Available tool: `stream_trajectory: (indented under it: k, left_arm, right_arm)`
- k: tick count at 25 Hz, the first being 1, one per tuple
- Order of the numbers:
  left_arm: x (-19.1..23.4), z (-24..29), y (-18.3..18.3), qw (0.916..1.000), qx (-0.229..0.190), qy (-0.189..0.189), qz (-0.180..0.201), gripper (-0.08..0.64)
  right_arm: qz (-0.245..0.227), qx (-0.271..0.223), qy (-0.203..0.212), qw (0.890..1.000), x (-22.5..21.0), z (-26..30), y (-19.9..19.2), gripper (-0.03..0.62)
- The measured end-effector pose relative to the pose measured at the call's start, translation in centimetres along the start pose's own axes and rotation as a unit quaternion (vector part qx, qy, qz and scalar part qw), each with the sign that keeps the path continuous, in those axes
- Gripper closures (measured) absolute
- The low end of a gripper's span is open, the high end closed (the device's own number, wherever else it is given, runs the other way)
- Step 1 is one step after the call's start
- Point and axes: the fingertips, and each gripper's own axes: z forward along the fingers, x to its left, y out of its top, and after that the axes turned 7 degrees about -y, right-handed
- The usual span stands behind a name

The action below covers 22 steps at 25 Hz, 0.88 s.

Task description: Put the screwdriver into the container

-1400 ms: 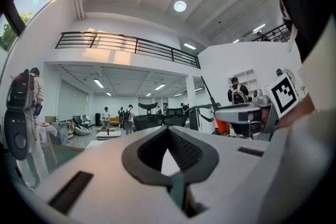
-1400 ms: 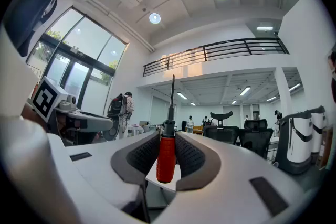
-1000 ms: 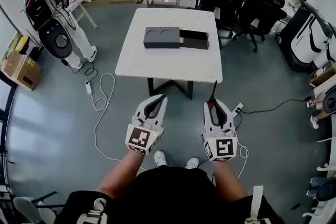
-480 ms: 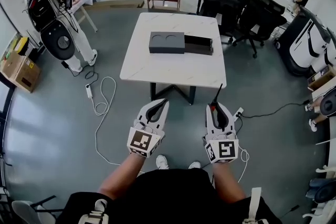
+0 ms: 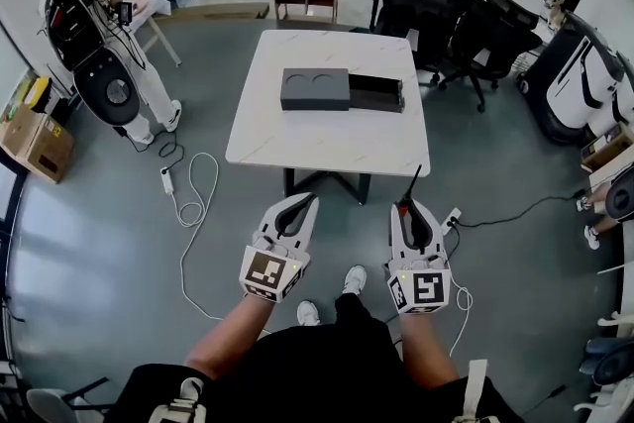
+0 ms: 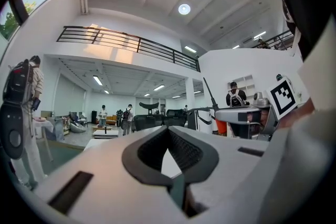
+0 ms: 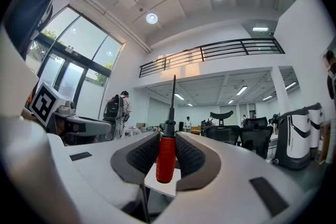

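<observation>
Right gripper (image 5: 409, 206): fingers clamped on the red handle of the screwdriver (image 7: 166, 157), shaft upright, probably to ease a tip-first drop | left gripper (image 5: 300, 201): fingers closed together, empty | container (image 5: 342, 89) mid-tabletop (image 5: 327, 139), well ahead, right half seemingly open | bare floor between; chairs (image 5: 436, 0) crowd the far right edge

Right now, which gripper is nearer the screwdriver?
Right. The right gripper is shut on the screwdriver; the left gripper, shut and empty, is alongside, not touching it.
</observation>
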Motion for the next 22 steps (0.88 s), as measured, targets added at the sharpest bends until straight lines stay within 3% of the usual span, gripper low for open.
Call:
stream_trajectory:
  k: [22]
  left_arm:
    - [4.9, 13.9, -0.3, 0.9987, 0.020, 0.046, 0.001, 0.554]
  right_arm:
    - [0.013, 0.005, 0.048, 0.999, -9.1, 13.0, -2.3, 0.483]
